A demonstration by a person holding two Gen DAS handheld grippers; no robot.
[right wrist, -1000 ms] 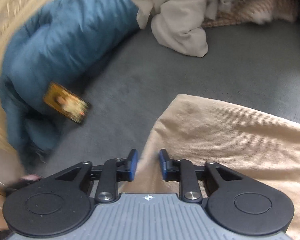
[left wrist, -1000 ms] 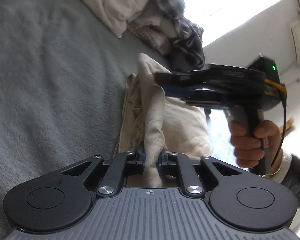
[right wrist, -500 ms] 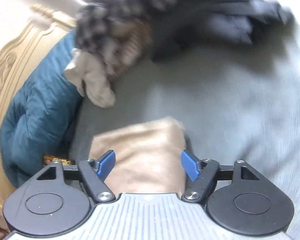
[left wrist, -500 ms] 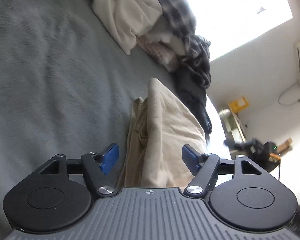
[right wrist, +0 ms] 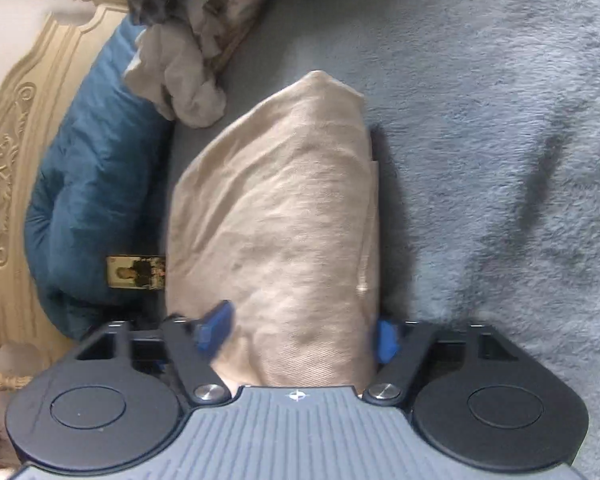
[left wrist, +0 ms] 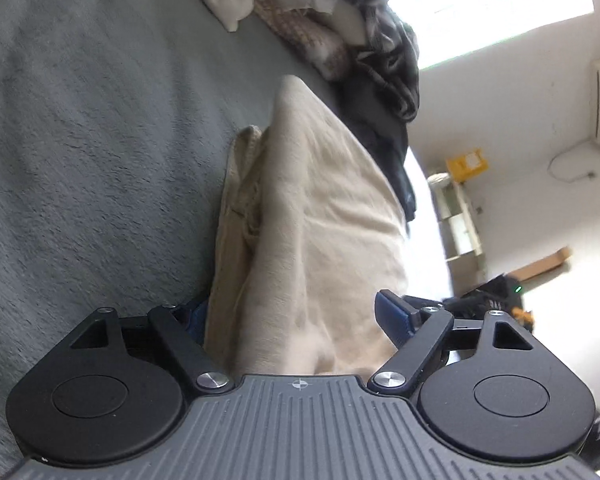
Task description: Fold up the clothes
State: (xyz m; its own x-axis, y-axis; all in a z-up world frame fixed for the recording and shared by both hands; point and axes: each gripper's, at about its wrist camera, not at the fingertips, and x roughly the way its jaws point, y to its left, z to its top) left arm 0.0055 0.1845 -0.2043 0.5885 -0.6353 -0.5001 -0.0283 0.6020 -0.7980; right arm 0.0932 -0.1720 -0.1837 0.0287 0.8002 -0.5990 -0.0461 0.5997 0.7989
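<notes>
A beige folded garment lies lengthwise on the grey fleece bed cover. My left gripper sits low at its near end, jaws wide and still opening, the cloth lying loose between the blue pads. In the right wrist view the same beige garment runs away from my right gripper, whose jaws are closing around its near end. The left pad is blurred over the cloth edge and the right one sits at the other edge. No bunching of the fabric shows.
A heap of unfolded clothes, white, plaid and dark, lies at the far end of the bed. In the right wrist view a blue quilt, a carved cream headboard and a small gold-framed picture sit left of the garment.
The left gripper let go of the beige fold it was pinching and opened wide. The right gripper rolled, dropped to the garment's end, opened, then began narrowing around it.
</notes>
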